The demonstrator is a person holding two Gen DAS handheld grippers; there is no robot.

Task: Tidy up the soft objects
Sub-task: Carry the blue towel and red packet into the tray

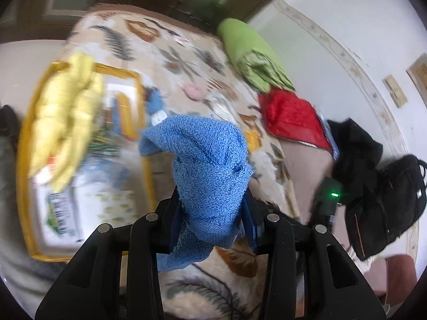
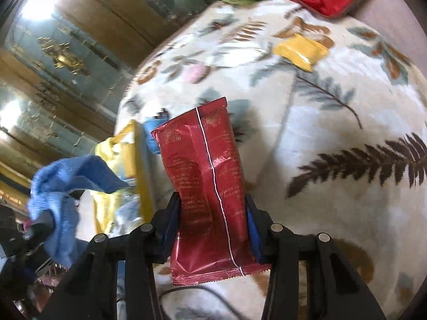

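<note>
1. Both hands are loaded: the left tool (image 1: 213,200) is clamped on a blue cloth (image 1: 208,160), and the right tool (image 2: 212,226) is clamped on a red packet (image 2: 208,186).
2. A yellow cloth (image 1: 66,112) already lies in the yellow box (image 1: 24,160) at nine o'clock.
3. Still loose on the bed (image 2: 333,200): a yellow packet (image 2: 300,50) at one o'clock and a pink thing (image 2: 196,72), too blurred to identify.

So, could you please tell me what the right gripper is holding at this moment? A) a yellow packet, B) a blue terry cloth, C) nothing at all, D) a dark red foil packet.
D: in the right wrist view the right gripper has its pads pressed on a dark red foil packet, while the blue terry cloth sits in the left gripper.
</note>
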